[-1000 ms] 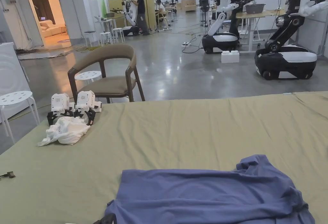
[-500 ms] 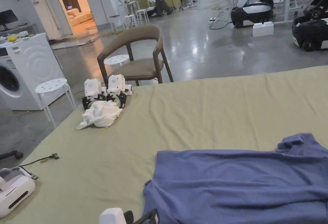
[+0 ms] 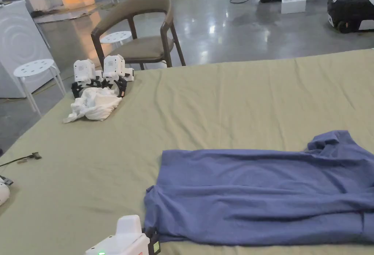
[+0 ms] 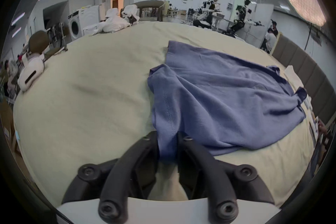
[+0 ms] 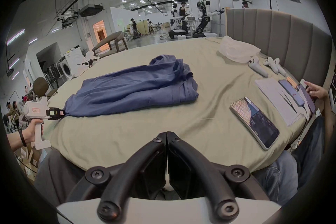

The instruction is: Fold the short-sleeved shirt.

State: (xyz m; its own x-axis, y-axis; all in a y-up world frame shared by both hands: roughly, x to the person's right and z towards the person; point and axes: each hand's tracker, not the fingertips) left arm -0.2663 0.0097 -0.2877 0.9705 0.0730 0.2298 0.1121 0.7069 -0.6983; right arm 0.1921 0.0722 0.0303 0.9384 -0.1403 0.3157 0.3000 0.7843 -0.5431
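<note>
The blue short-sleeved shirt [image 3: 263, 193] lies spread across the olive-green bed sheet [image 3: 233, 102], lengthwise from left to right in the head view, rumpled at its far right end. The left gripper [image 4: 167, 148] is at the shirt's near left corner, and its two black jaws are clamped on a hemmed fold of blue cloth; the stitching runs right up between them in the left gripper view. From the right gripper view you can see that same gripper out at the left, a hand [image 5: 31, 129] wrapped around its white handle, its tip pinching the shirt's corner. The right gripper [image 5: 167, 138] hangs off the near edge of the bed, well apart from the shirt, its jaws pressed flat together with nothing between them. Over on the far left corner of the bed sits a crumpled white cloth [image 3: 93, 108], touching two spare grippers [image 3: 100, 75] parked just behind it. On the right side, near the padded headboard [image 5: 272, 35], a smartphone [image 5: 254, 122] lies face up on the sheet.
</note>
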